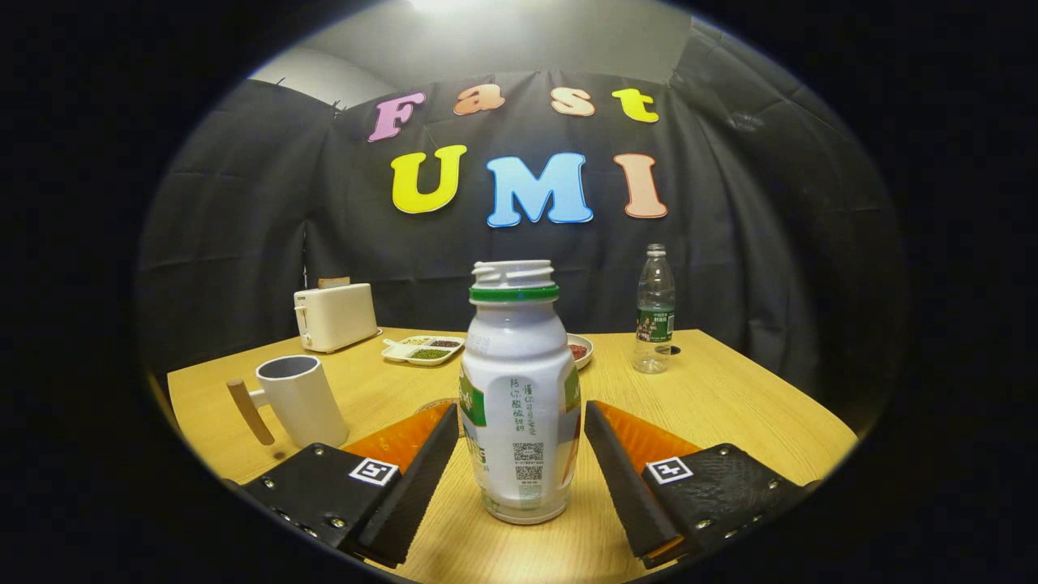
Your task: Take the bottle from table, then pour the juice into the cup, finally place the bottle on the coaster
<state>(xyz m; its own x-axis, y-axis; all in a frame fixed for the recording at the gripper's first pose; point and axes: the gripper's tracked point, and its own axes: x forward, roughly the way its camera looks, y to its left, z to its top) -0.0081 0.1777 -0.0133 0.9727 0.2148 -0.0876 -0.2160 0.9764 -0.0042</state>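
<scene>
The bottle (521,389) stood upright on the table (730,397), exactly between the spread fingers of the gripper (523,454), neither finger touching it.

- Bottle (521,389): white, green neck ring, cap off, upright on the table, between the gripper's (521,454) spread fingers; neither visibly pressing.
- Cup (302,400): white, wooden handle, upright, left of bottle.
- Coaster (434,404): edge just behind the left finger.

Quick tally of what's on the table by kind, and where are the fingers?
Bottles: 2, the white juice bottle standing between the open fingers of the gripper, and a clear bottle beyond
Cups: 1, mug
Toasters: 1
Dishes: 2, tray, plate
Total: 6
</scene>
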